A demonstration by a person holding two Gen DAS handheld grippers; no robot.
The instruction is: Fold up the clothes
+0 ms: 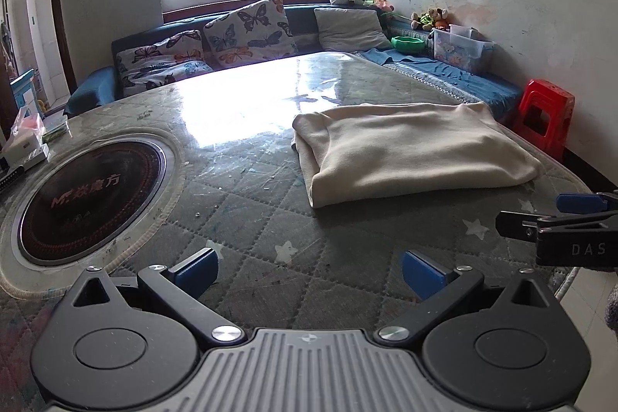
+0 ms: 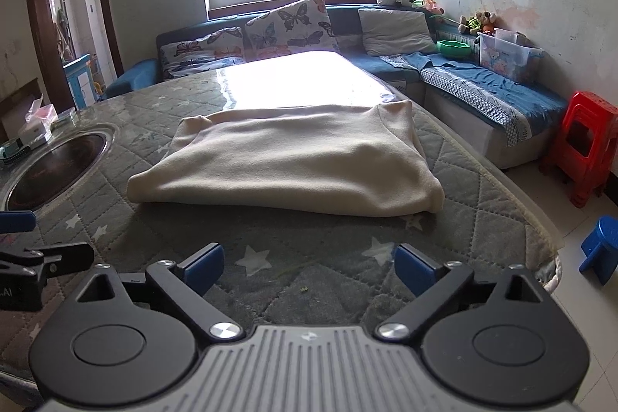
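A cream garment (image 1: pixel 413 149) lies folded into a flat rectangle on the quilted grey table cover (image 1: pixel 251 203); it also shows in the right wrist view (image 2: pixel 289 161). My left gripper (image 1: pixel 309 275) is open and empty, held above the table short of the garment and to its left. My right gripper (image 2: pixel 309 267) is open and empty, just in front of the garment's near edge. The right gripper's fingers (image 1: pixel 540 219) show at the right edge of the left wrist view. The left gripper's fingers (image 2: pixel 38 246) show at the left edge of the right wrist view.
A round built-in hotplate (image 1: pixel 89 195) sits in the table at the left. Boxes and packets (image 1: pixel 27 138) stand at the far left edge. A sofa with cushions (image 1: pixel 247 29) runs behind the table. A red stool (image 2: pixel 587 145) and a blue stool (image 2: pixel 602 250) stand on the floor at the right.
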